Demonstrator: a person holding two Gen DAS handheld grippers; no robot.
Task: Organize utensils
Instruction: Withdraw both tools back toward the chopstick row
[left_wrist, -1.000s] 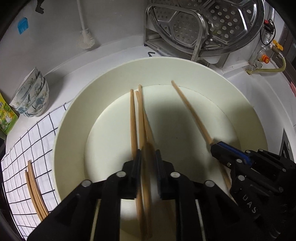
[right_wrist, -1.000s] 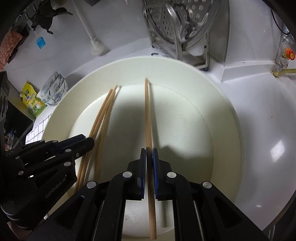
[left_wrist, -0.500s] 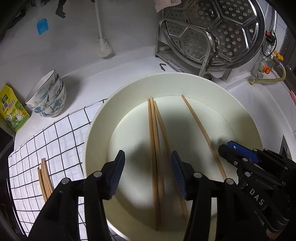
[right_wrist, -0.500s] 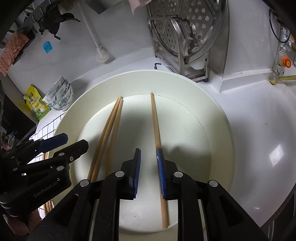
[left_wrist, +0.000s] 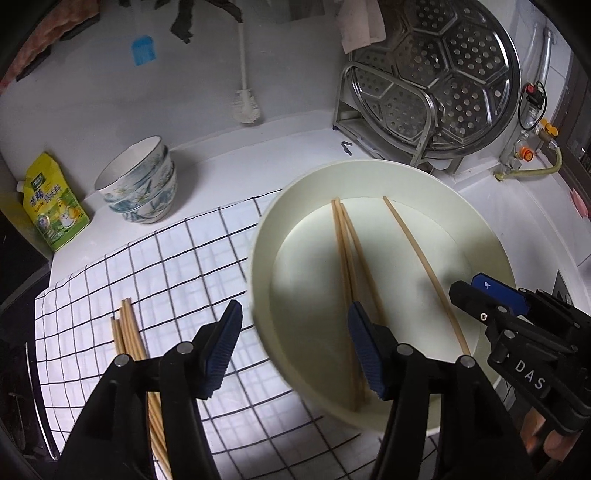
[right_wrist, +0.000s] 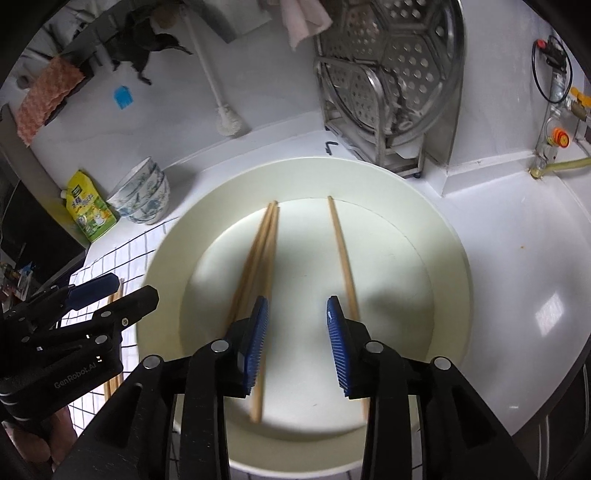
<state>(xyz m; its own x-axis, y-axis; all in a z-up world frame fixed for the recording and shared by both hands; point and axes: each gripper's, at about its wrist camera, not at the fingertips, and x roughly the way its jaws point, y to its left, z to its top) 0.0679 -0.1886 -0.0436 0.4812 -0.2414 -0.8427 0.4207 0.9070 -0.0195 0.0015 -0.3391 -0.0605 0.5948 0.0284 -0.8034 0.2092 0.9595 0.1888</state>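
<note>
A cream round plastic basin (left_wrist: 373, 177) holds pale tan wooden chopsticks (left_wrist: 341, 240). A white cloth with a black grid pattern (left_wrist: 184, 258) lies beside stacked white ceramic bowls with blue-green floral print (left_wrist: 138, 188). A yellow-and-green printed pouch (left_wrist: 51, 206) stands at the white countertop's (left_wrist: 258, 147) left edge.

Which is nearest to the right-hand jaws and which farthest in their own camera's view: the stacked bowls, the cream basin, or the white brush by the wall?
1. Cream basin: directly below the open right gripper, chopsticks lying inside.
2. Stacked bowls: farther, up and left, beyond the basin's rim.
3. White brush: farthest, leaning against the back wall.
</note>
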